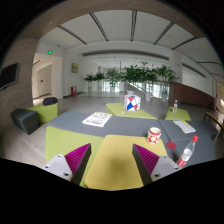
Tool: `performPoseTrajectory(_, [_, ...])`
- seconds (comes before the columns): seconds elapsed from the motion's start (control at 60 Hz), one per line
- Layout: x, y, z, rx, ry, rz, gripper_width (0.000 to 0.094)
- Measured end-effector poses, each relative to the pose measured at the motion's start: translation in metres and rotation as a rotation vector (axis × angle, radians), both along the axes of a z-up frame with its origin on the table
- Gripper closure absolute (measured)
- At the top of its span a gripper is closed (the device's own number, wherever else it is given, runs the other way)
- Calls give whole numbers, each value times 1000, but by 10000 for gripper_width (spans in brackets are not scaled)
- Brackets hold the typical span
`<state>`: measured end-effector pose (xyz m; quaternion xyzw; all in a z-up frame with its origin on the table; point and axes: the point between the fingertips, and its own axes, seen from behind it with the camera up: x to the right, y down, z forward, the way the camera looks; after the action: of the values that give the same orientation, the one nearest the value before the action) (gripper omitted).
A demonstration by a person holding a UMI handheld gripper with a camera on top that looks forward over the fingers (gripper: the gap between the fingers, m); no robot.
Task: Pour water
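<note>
My gripper point(112, 160) stands open above a yellow-green table panel point(110, 155), with only the bare panel between its magenta pads point(74, 158). Just ahead of the right finger and slightly beyond it stands a small red and white cup point(154, 134). To the right of the right finger a clear plastic bottle with a red cap point(184, 153) stands on the table. Neither touches the fingers.
The table point(100, 130) is grey with yellow-green panels. On it lie papers point(97, 119) at the far left, a red, white and blue box point(132, 102) at the back, more paper point(184, 127) at the right. Beyond are potted plants point(125, 75) and a dark armchair point(24, 119).
</note>
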<state>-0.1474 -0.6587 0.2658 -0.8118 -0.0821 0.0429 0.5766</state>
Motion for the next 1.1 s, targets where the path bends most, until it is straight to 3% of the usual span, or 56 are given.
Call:
performPoseTrajectory(0.15, [27,3,-18,-25,9,-38,88])
performPoseTrajectory(0.333, [105,10,-75,-85,-24,-123,92])
performPoseTrajectory(0.567, [245,12,-151,-144,-64,-306,87])
performPoseTrajectory(0.8, [363,26,-186,-143,-82,-456,87])
performPoseTrajectory(0.917, [398,54,-189,-100,-83,-474,85])
performPoseTrajectory(1.1, [415,114,-182,1,-47,-434,94])
